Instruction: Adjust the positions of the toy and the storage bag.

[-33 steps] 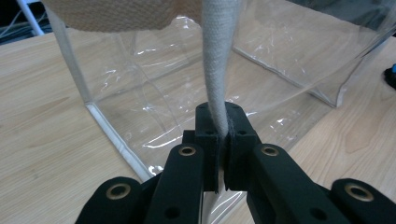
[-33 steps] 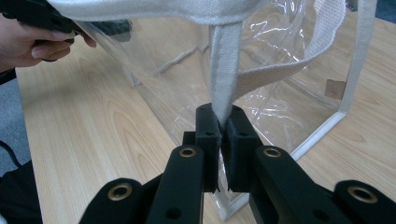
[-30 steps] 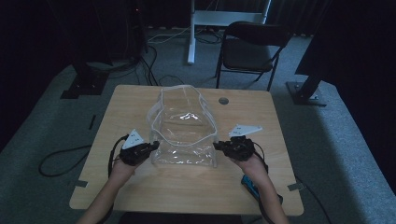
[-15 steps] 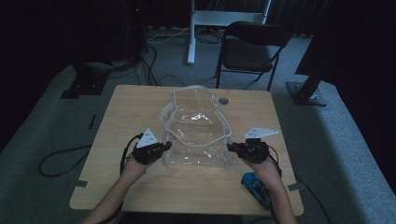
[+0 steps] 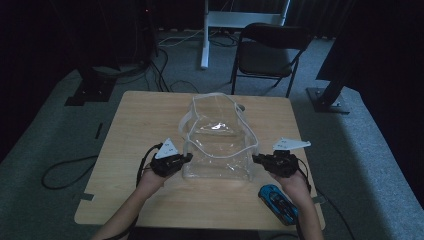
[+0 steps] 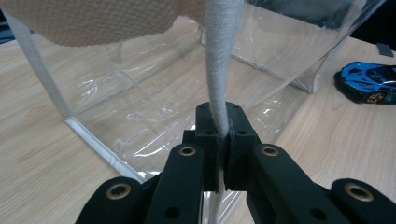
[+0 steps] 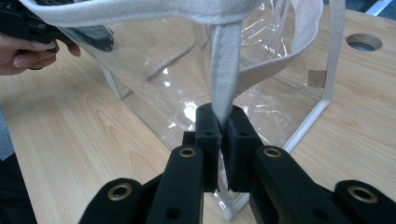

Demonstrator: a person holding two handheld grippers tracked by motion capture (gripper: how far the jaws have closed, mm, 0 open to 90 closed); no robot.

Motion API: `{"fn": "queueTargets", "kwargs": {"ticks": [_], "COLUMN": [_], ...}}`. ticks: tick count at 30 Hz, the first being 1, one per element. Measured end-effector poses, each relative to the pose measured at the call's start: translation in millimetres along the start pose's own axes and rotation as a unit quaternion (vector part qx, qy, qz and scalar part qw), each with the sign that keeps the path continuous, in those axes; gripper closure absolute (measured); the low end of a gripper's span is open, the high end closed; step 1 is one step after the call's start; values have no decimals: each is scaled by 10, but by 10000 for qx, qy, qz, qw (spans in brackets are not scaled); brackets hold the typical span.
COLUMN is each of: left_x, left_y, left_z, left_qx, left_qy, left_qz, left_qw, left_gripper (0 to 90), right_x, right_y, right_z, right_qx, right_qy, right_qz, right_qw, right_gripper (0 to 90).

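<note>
Your left gripper [image 5: 186,159] and right gripper [image 5: 256,159]: black jaws, brass-ringed pivot screws (four showing per gripper view), grey three-cornered plates on top, black trailing cables. Forearms bare.

A light wooden table [image 5: 150,120] carries two things — a clear plastic bag [image 5: 217,155] with white fabric trim, standing open between the fingers of both grippers, and a blue toy car [image 5: 278,200] lying flat just behind the right gripper's fingers, near the table's front edge.
</note>
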State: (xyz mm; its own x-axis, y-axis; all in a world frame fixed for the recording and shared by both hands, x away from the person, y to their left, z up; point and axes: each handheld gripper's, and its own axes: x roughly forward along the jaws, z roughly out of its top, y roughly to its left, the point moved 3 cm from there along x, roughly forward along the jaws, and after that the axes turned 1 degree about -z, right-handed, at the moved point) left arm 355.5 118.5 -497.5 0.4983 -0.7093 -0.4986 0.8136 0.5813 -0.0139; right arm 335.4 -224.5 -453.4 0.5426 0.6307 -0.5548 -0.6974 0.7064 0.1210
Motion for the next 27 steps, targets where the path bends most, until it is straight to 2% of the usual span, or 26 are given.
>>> {"fn": "queueTargets", "kwargs": {"ticks": [15, 27], "left_x": [241, 364], "left_y": [-222, -311], "left_z": [116, 181], "left_qx": [112, 185], "left_qy": [5, 17], "left_qz": [-323, -437], "left_qw": [9994, 9989], "left_gripper": [872, 871], "right_x": [-258, -404], "right_y": [-207, -287], "right_z": [-163, -258], "right_qx": [265, 341], "right_qy": [-65, -103], "right_qz": [-210, -315], "right_qw": [9994, 9989], "right_gripper": [851, 850]}}
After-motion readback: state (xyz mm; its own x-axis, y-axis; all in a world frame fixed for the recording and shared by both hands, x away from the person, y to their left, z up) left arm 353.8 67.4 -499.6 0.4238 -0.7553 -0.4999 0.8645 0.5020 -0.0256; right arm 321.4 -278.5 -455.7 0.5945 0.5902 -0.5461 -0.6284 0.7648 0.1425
